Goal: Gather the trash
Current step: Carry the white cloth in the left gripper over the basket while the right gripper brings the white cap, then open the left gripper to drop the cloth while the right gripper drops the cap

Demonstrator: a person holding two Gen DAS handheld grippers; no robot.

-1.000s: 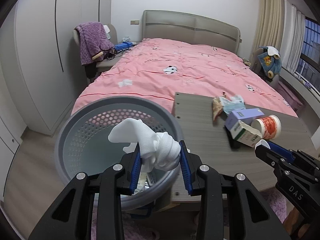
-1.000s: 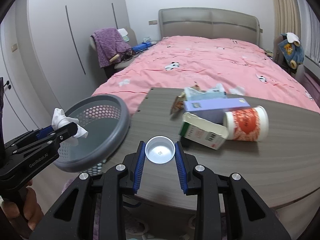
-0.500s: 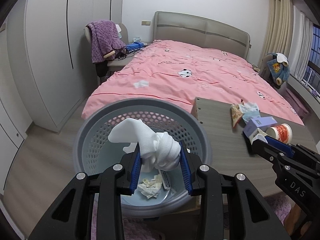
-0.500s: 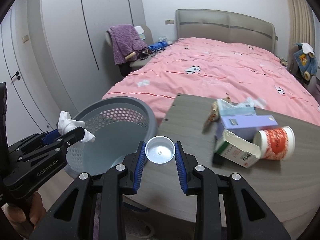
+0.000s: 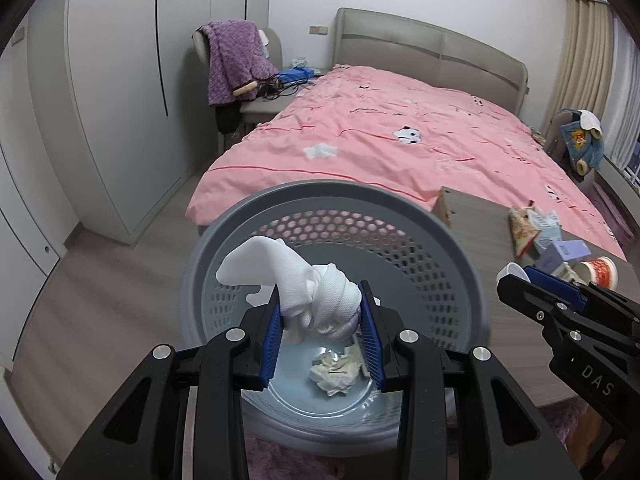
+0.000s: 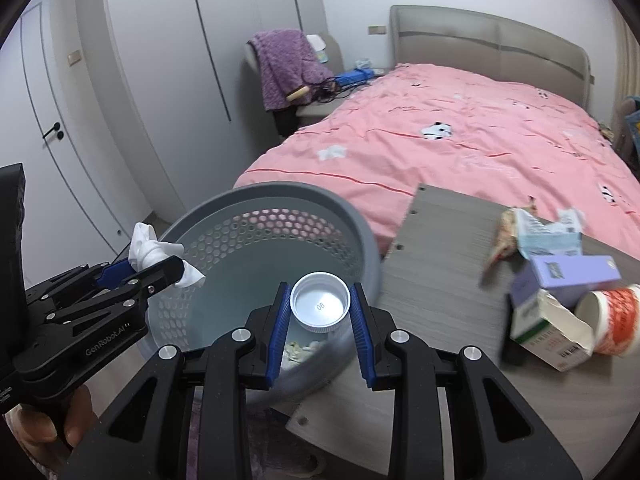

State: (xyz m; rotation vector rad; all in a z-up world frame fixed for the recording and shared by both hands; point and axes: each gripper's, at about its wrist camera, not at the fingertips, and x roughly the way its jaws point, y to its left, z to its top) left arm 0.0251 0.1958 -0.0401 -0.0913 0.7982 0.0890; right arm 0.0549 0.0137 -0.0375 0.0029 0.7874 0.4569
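Mid-task: both loads over the bin [image 5: 460,240], neither dropped yet.
Left gripper [image 5: 322,316] clamps a tissue wad [image 5: 320,296], right gripper [image 6: 320,312] clamps a bottle cap [image 6: 320,306]; crumpled paper [image 5: 334,372] already binned; cartons [image 6: 560,296], cup [image 6: 614,320], wrappers [image 6: 540,232] left on the table [image 6: 440,248].

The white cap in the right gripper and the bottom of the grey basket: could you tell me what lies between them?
Only air; the cap hangs over the basket opening, crumpled paper on its floor, per the right wrist view.

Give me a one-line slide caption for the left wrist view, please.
Left tongs grip a crumpled white tissue above the grey perforated wastebasket, crumpled paper already lying inside.
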